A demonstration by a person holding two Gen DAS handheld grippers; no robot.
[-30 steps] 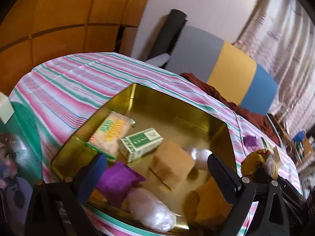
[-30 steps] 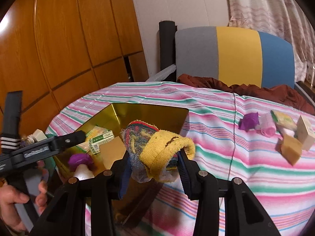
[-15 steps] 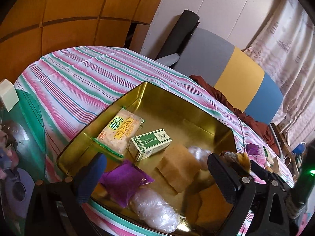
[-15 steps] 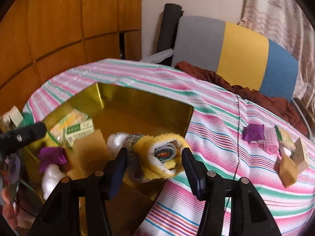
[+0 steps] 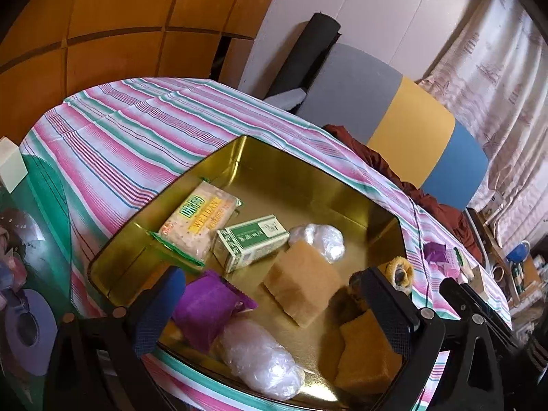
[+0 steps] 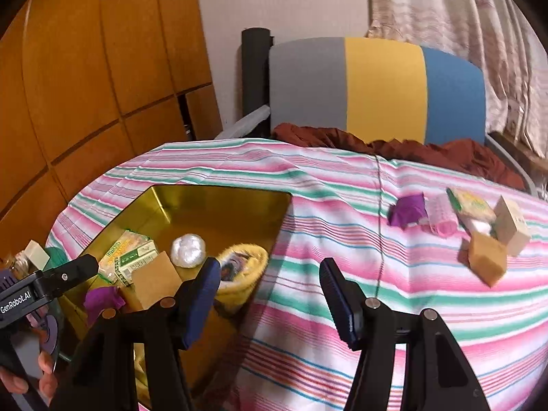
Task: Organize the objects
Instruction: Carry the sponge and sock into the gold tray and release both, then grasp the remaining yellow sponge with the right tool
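A gold tin tray [image 5: 308,178] [image 6: 219,202] sits on the striped tablecloth. It holds a cracker packet [image 5: 198,219], a green box [image 5: 253,241], a tan block [image 5: 303,284], a purple packet [image 5: 205,308], two clear wrapped bundles [image 5: 260,363] and an orange block [image 5: 366,352]. A yellow rolled sock [image 6: 243,270] [image 5: 399,270] lies in the tray's right corner. My right gripper [image 6: 270,298] is open and empty, just right of the sock. My left gripper [image 5: 274,311] is open over the tray's near edge.
Loose items lie on the cloth at the right: a purple packet [image 6: 407,209], a pink roll [image 6: 441,219], a tan block [image 6: 486,262], a pale box [image 6: 513,229]. A grey, yellow and blue chair back [image 6: 376,89] stands behind the table.
My right gripper opened and let the yellow sock drop into the tray, then drew back to the right. The left gripper tilted a little but stayed open over the tray.
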